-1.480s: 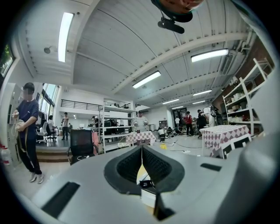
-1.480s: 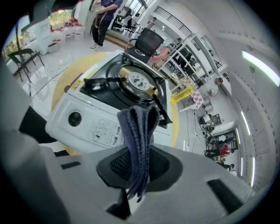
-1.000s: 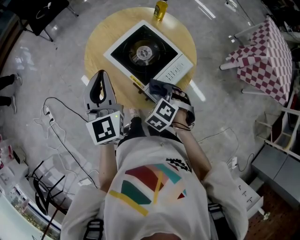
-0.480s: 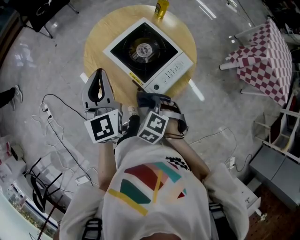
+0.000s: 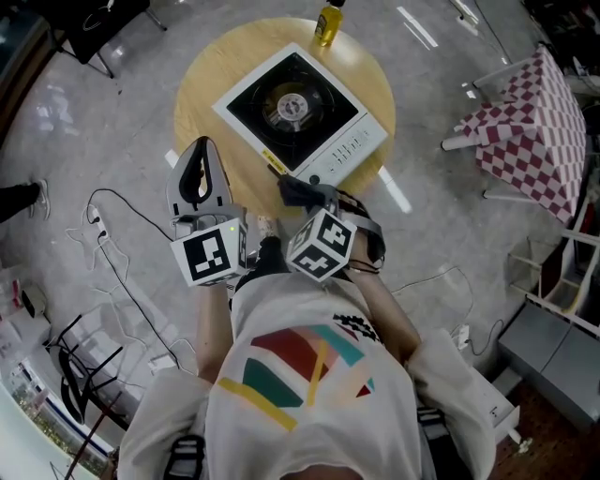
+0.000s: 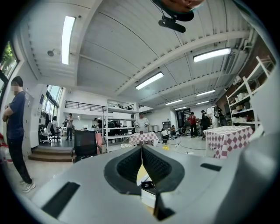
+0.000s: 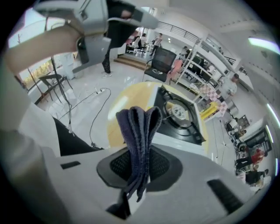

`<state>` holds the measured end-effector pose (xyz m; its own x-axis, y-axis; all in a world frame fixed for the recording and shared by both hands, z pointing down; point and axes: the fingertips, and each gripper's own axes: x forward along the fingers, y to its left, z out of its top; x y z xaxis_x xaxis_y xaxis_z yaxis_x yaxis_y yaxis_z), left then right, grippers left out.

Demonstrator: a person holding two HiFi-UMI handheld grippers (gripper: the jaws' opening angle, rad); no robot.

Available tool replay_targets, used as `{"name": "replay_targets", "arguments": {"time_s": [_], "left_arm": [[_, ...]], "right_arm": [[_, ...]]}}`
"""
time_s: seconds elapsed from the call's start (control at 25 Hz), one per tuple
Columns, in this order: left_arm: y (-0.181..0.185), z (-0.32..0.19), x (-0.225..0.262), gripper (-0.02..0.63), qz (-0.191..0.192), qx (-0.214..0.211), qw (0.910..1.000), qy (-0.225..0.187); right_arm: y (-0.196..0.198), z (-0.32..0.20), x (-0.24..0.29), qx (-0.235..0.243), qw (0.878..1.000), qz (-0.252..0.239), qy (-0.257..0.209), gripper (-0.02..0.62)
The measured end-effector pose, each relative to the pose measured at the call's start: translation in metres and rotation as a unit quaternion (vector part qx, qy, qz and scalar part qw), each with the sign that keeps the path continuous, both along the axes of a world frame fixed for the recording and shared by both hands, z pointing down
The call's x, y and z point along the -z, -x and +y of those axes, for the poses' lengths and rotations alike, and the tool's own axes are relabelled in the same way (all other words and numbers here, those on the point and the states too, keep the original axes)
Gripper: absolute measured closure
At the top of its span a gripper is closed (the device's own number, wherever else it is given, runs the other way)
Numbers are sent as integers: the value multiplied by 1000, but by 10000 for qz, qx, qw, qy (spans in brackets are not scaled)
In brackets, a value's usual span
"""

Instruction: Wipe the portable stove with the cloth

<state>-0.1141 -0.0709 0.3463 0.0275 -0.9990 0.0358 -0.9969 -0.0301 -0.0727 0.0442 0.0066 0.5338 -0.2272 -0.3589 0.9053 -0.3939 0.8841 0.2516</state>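
Observation:
The portable stove [image 5: 295, 108], white with a black top and a round burner, lies on a round yellow table [image 5: 202, 94]. My right gripper [image 5: 305, 194] hovers off the table's near edge, just short of the stove's control panel, shut on a folded dark blue cloth [image 5: 296, 189]. In the right gripper view the cloth [image 7: 140, 129] sticks up from between the jaws, with the stove [image 7: 179, 114] beyond it. My left gripper [image 5: 202, 150] is held to the left of the table edge, shut and with nothing in it [image 6: 141, 153].
A yellow bottle [image 5: 325, 22] stands at the table's far edge, behind the stove. A table with a red-checked cloth [image 5: 530, 103] stands to the right. Cables [image 5: 117, 234] trail on the floor at left, near a black rack [image 5: 89, 370]. People stand far off [image 6: 13, 131].
My right gripper has drawn back with the cloth from the stove's near corner toward the person. The left gripper has stayed about where it was.

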Motion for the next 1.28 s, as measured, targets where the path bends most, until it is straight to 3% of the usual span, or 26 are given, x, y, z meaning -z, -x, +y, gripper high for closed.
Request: {"name": "replay_targets", "arguments": {"time_s": [0.16, 0.32, 0.48, 0.68, 0.84, 0.92, 1.04, 1.28], "left_arm": [[0, -6, 18, 600, 27, 32, 9998, -177], [-1, -16, 51, 600, -81, -3, 9986, -518], [-2, -23, 102, 600, -174, 61, 9950, -980], [-10, -20, 145, 600, -302, 168, 9939, -1046], [-19, -3, 174, 600, -199, 202, 9938, -1075], [-21, 2, 181, 600, -207, 156, 9928, -1167], [-19, 9, 182, 600, -232, 164, 9921, -1221], [-20, 22, 180, 600, -225, 265, 9884, -1479]], "right_arm": [[-9, -57, 68, -435, 9944, -631, -727, 563], [-16, -115, 160, -820, 9679, -1412, -1913, 563], [-11, -150, 252, -1025, 9157, -2614, -2874, 563], [-6, -143, 334, -899, 8383, -3941, -3658, 563], [-1, -116, 359, -608, 7972, -4500, -3978, 563], [5, -105, 362, -445, 7854, -4605, -4112, 563], [14, -91, 356, -284, 7829, -4651, -4122, 563], [5, -72, 339, -519, 7594, -5078, -4034, 563]]}}
